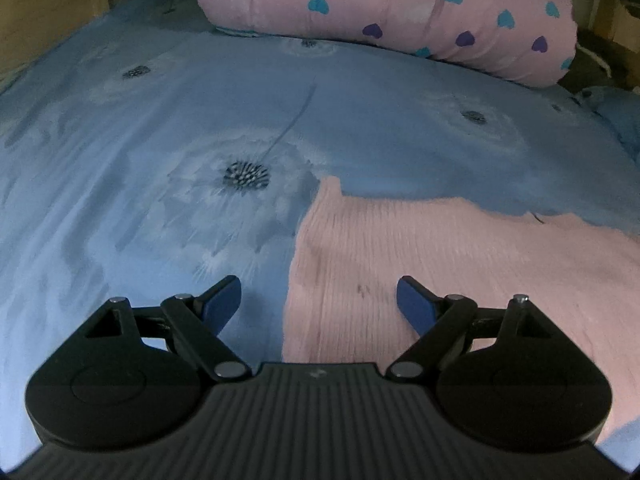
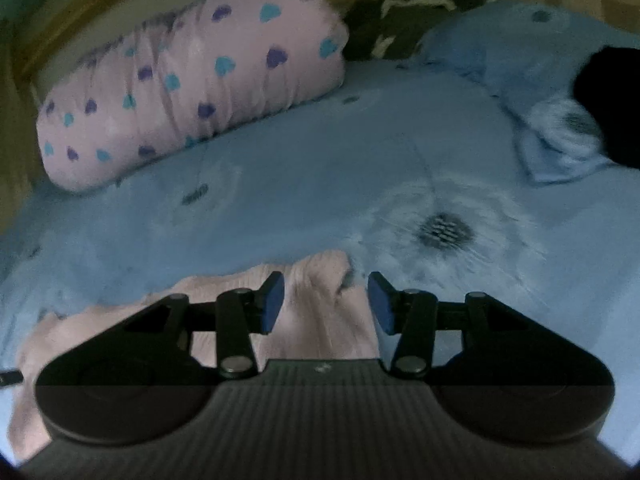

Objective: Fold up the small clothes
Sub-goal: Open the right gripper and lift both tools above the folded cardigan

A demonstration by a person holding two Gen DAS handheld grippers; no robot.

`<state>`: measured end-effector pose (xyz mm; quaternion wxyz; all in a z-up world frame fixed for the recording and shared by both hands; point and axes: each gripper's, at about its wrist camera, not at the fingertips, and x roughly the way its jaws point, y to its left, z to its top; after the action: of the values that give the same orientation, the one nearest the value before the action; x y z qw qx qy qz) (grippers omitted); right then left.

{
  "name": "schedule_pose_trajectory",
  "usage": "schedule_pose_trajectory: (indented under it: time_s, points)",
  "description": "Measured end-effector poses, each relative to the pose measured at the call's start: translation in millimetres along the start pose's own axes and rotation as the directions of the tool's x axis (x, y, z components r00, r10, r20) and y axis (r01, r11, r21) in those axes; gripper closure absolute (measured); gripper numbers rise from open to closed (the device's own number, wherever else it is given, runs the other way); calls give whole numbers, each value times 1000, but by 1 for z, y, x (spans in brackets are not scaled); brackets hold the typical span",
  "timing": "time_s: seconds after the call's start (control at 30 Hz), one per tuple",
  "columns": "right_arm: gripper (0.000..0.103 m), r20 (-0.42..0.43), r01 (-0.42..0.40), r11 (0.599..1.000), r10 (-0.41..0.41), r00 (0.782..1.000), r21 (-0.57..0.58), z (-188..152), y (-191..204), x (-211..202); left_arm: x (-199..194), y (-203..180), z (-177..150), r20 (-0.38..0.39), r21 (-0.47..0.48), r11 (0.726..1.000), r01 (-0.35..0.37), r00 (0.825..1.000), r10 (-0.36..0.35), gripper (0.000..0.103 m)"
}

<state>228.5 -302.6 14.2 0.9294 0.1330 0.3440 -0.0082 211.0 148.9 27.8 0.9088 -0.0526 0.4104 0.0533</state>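
A small pink ribbed garment (image 1: 460, 264) lies flat on the blue bed sheet (image 1: 160, 128). My left gripper (image 1: 319, 300) is open and empty, low over the garment's left edge. In the right wrist view the same pink garment (image 2: 320, 304) lies under and to the left of my right gripper (image 2: 326, 302), which is open and empty above the garment's right corner. That view is blurred.
A pink pillow with blue and purple hearts (image 1: 400, 12) lies at the head of the bed, also seen in the right wrist view (image 2: 192, 92). A crumpled blue sheet fold (image 2: 560, 136) and a dark object (image 2: 612, 104) sit at the right.
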Motion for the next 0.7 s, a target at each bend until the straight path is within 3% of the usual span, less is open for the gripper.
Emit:
schedule_pose_trajectory:
  time_s: [0.07,0.1,0.13,0.17,0.27,0.33,0.43,0.57,0.63,0.7]
  points:
    - [54,-86,3,1000,0,996,27,3,-1,25,16,-4,5,-9,-1,1000,-3,1000,3,23]
    - [58,-111,-12,999,17,994,41,1,-2,31,23,-5,6,-12,-2,1000,7,1000,-7,38]
    - [70,-101,-39,999,41,994,21,-1,1,31,31,-7,8,-15,-12,999,34,999,-34,49]
    - [87,-72,-41,999,40,997,-23,-1,7,27,36,-9,10,-11,-26,999,40,999,-40,51]
    - [90,39,-11,1000,12,999,-30,2,8,19,48,-17,15,26,-15,1000,-25,999,26,61]
    - [90,9,28,999,-28,1000,20,2,-2,32,56,-23,17,42,5,998,-65,997,64,61]
    - [90,-27,50,998,-51,998,-26,-6,-3,46,55,-31,18,52,52,994,-101,994,99,59]
    - [86,-12,41,999,-41,999,14,-4,-2,31,31,-24,15,52,72,994,-81,996,77,55]
    - [79,4,48,998,-48,999,28,-6,-5,12,13,-16,11,53,59,996,-71,996,68,47]
    - [62,27,56,998,-57,998,32,-11,-5,-4,-4,-9,6,56,39,997,-66,996,64,42]
